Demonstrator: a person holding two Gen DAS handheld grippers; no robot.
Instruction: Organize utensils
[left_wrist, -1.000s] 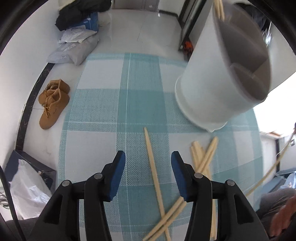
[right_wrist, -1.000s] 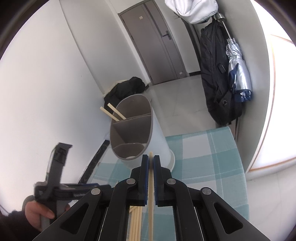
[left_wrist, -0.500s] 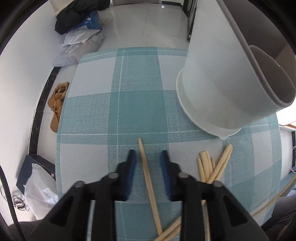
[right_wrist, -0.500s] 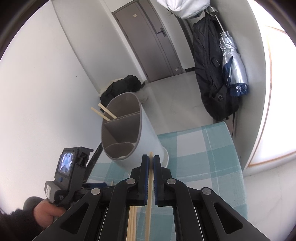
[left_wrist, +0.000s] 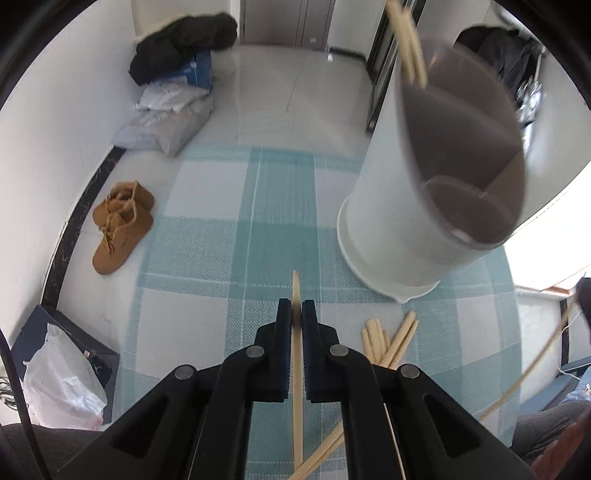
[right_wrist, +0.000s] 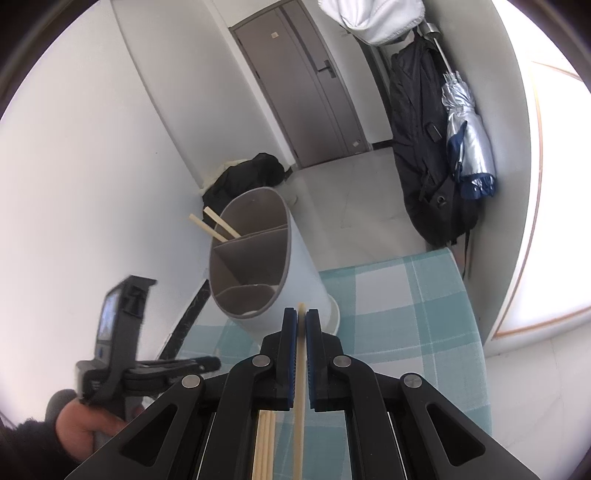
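Chopsticks pinched, one in each gripper: left (left_wrist: 294, 317), right (right_wrist: 301, 325); left fingers have just closed. Thin grips could let either stick swivel and miss the holder (right_wrist: 258, 258).

Bright daylight in both views, source at right: window (right_wrist: 554, 206) blown out to white. Soft shadows only. Heavy fisheye bend and dark vignette at the corners. Left view: holder (left_wrist: 439, 192) rim motion-blurred. Right view: left claw (right_wrist: 155, 365) smeared, centre sharp.

My utensil holder (left_wrist: 413, 206) stands on the checked tablecloth (left_wrist: 221, 258); loose chopsticks (left_wrist: 388, 341) lie before it, two chopsticks (right_wrist: 218, 227) in its rear compartment.
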